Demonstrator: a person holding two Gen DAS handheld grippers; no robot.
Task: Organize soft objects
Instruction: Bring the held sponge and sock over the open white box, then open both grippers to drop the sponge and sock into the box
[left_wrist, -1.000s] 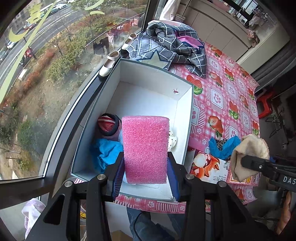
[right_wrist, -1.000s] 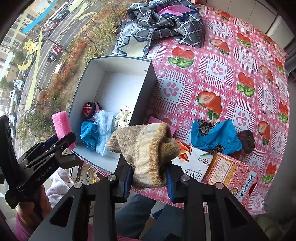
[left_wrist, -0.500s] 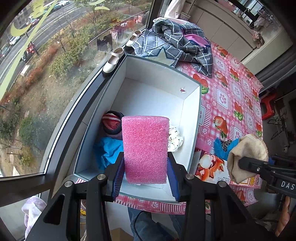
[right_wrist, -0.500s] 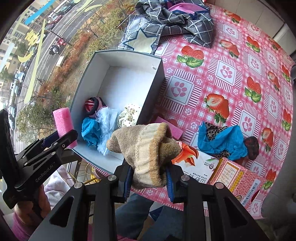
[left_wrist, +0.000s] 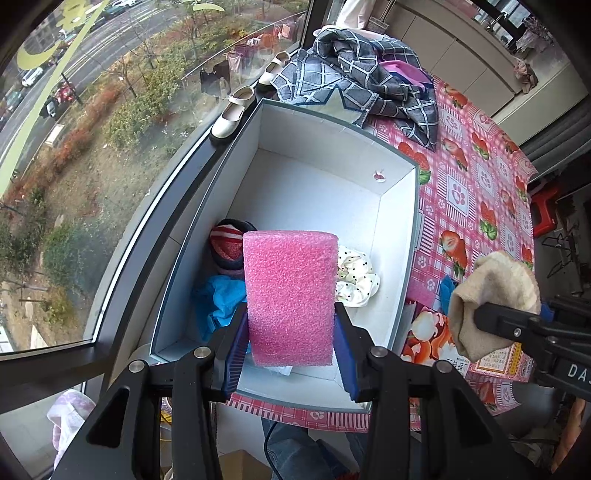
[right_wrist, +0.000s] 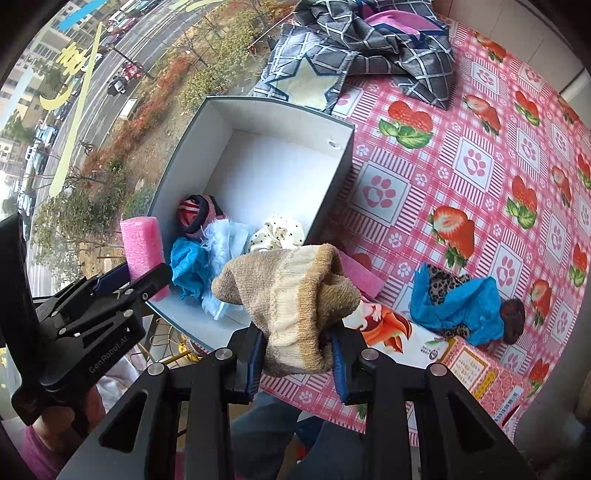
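My left gripper (left_wrist: 290, 354) is shut on a pink foam block (left_wrist: 291, 295), held upright over the near end of a grey box (left_wrist: 410, 258) with a white inside. My right gripper (right_wrist: 297, 363) is shut on a rolled beige sock (right_wrist: 295, 302), hanging above the box's near right corner. In the box lie a striped red sock roll (right_wrist: 194, 214), a blue cloth (right_wrist: 188, 266), a pale blue fringed cloth (right_wrist: 221, 251) and a white polka-dot cloth (right_wrist: 279, 234). The far half of the box is bare. The foam block (right_wrist: 142, 243) shows at the left in the right wrist view.
The box stands on a pink strawberry tablecloth (right_wrist: 480, 166) beside a window. A grey checked garment (right_wrist: 354, 48) lies beyond the box. A blue and leopard-print cloth (right_wrist: 458, 302), printed packets (right_wrist: 406, 332) and a second pink foam piece (right_wrist: 360, 275) lie to the right.
The right gripper with the sock has drifted a little toward the box. The left gripper keeps the foam block over the box's near end with barely any shift.
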